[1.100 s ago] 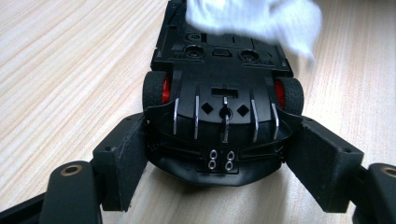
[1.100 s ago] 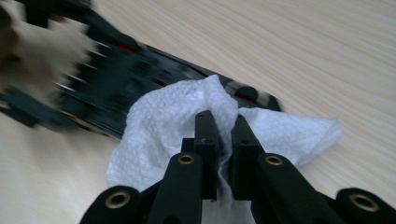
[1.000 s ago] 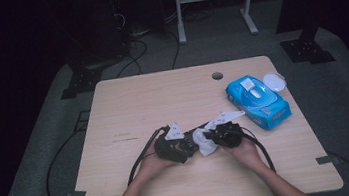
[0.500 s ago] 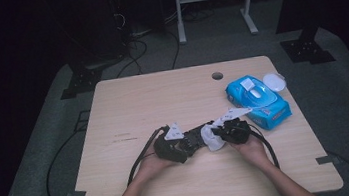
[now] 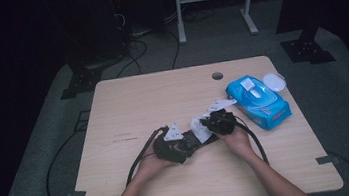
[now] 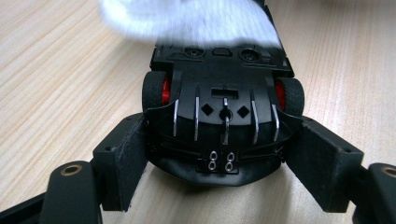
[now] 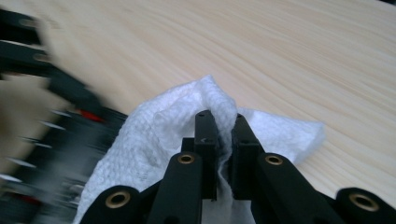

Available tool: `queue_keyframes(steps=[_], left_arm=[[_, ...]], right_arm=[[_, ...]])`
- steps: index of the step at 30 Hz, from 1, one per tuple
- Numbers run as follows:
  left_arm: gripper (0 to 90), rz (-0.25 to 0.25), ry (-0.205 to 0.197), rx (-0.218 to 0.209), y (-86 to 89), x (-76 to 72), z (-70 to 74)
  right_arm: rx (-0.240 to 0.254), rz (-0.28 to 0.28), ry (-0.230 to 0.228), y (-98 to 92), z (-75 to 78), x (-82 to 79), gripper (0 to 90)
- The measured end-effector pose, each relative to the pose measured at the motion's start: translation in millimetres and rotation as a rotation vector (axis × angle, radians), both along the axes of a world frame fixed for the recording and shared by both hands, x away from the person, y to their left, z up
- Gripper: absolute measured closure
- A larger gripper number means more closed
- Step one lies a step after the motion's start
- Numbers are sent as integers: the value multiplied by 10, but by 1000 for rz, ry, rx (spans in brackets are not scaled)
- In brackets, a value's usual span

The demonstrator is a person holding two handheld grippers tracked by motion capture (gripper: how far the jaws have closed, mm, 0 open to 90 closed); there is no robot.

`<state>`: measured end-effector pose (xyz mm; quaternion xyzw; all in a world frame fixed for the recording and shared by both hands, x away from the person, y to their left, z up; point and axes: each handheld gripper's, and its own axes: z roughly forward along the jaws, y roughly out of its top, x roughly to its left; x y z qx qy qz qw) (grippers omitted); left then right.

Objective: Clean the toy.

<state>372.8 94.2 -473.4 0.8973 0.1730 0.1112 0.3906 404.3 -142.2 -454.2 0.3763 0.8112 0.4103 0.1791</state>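
So here the left gripper (image 6: pixel 219 154) has its two black jaws clamped on either side of a black toy car (image 6: pixel 219 100), flipped belly-up so you're looking at the underside, with the red wheel hubs peeking out at both sides. In the high view that same gripper (image 5: pixel 188 144) sits near the front middle of the light wooden table (image 5: pixel 127 98), with the person's left hand (image 5: pixel 153 163) wrapped around it and its cable looping off toward the near-left. The right gripper (image 7: pixel 223 123) is pinched tight on a white wipe (image 7: pixel 159 135), the cloth bunched up between the jaws and spilling out on both sides. From above, the right gripper (image 5: pixel 211 122) is just beside the left one, with the wipe (image 5: pixel 199 127) sitting between the two and right up against the car (image 5: pixel 176 150). In the left gripper view the wipe (image 6: pixel 187 18) shows as a blurry white smear across the far end of the car, so I think it's touching the car there, but the blur makes it hard to be certain. Off to the right on the table there's a blue pack of wipes (image 5: pixel 258 100) with a white flap on top, and a small white lid (image 5: pixel 274 81) just beside it at the far corner. Both are well apart from the grippers.
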Motion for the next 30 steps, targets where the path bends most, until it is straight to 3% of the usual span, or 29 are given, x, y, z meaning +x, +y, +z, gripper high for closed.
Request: queue_keyframes(steps=[3, 5, 13, 18, 22, 24, 30], left_arm=[[241, -4, -6, 11, -5, -3, -2], [240, -3, -2, 8, -1, 4, 4], [240, 1, 13, -10, 13, 16, 7], [240, 1, 7, 1, 2, 6, 7], [241, -1, -1, 7, -5, 5, 4], [241, 0, -4, 10, -22, -3, 3], [241, -8, -6, 11, -25, -5, 3]], right_arm=[[35, -64, 41, -232, -43, 75, 836], [46, -78, 59, -321, -76, 95, 837], [6, -48, 60, -455, -99, -100, 836], [-14, -21, 70, -521, -97, -250, 836], [-28, 9, 64, -462, -57, -299, 836], [-3, 21, 69, -406, -33, -258, 836], [51, 79, 63, -4, 29, -142, 836]])
